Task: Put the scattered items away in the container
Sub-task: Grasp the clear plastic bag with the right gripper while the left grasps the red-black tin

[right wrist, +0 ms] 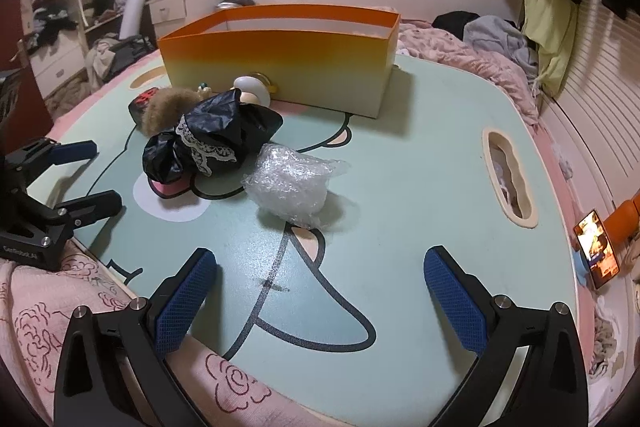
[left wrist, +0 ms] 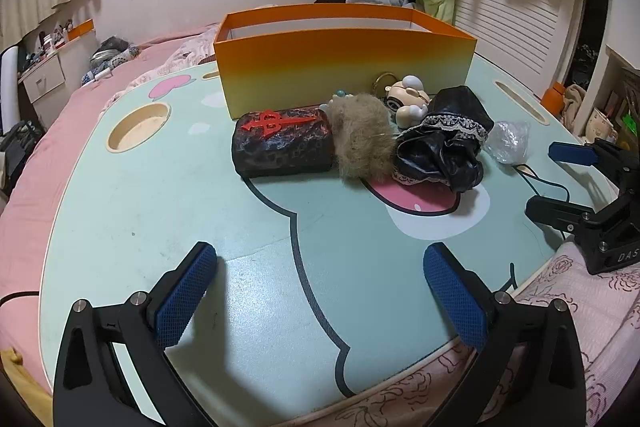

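Nothing looks tidied yet. As far as I can see, the orange box [left wrist: 344, 67] at the far side of the tabletop [left wrist: 160, 219] shows only bare inner walls, though its floor is hidden from both views, so I cannot be sure it is empty. All the items lie in a row just in front of it.

From left to right: a dark case [left wrist: 282, 143] with a red cross on top, touching a brown fur ball [left wrist: 362, 139]. Behind the fur a small pale figure [left wrist: 408, 99] with a ring lies right against the wall of the box. Then a black garment [left wrist: 444, 139] with lace trim, crumpled in a heap, and just beside it a wad of clear wrap [right wrist: 290, 183], the item nearest to the right hand.

The left gripper [left wrist: 320, 291] hovers low over the near edge of the tabletop, fingers spread wide and holding nothing. The right gripper [right wrist: 320, 291] is the same: spread wide, empty, with the wrap ahead of it.

So five things are left to move, I judge. The box wall is rather high, so each item must be lifted over it. The figure is pressed between wall, fur and garment, and probably comes easier after these are gone. A thin black cord [left wrist: 540, 183] lies on the tabletop near the wrap and could catch. A phone [right wrist: 596, 251] stands at the right edge, well apart.
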Demonstrator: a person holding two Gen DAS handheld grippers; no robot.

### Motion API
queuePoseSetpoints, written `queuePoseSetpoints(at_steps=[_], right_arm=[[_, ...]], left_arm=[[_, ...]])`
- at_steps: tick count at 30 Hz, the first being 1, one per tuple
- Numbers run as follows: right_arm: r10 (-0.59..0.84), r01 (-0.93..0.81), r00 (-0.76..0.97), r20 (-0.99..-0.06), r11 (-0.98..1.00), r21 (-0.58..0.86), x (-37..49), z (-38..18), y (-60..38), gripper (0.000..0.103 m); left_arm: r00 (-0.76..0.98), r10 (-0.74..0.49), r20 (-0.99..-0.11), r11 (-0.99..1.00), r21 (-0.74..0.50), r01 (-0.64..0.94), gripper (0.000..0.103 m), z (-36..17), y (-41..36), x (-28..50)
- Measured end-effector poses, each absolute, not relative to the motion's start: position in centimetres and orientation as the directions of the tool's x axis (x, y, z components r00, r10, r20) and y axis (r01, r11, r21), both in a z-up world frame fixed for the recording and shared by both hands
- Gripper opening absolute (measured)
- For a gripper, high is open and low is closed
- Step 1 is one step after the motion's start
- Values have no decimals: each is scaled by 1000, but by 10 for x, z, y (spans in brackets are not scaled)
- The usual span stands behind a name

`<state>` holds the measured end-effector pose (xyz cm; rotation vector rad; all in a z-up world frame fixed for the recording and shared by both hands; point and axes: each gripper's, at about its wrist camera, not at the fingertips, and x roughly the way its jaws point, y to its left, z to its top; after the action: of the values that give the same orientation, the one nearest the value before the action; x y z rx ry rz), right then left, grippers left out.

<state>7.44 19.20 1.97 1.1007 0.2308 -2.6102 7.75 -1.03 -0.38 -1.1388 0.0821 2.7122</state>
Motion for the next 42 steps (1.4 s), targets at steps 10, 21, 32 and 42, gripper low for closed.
queuePoseSetpoints(at_steps=[10,21,32,42], right_arm=[[-281,378,-663,-695,-926,13,51,41,180,83],[-323,375,-663,-675,-924,73,55,38,186,33],[-337,368,-659,-673,-924,102,59,38,189,34],[-326,350,-665,-672,-931,105,60,39,190,34]], left_arm=[[-687,165,-708,-978,-30,-205,103,1,-13,78],[-794,150,-589,-988,-108,-106,103,43,-54,71],[-704,162,-691,-983,-50,-178,85,26,-39,12],[-714,216,-666,-973,-90,-210,62,21,-31,21]])
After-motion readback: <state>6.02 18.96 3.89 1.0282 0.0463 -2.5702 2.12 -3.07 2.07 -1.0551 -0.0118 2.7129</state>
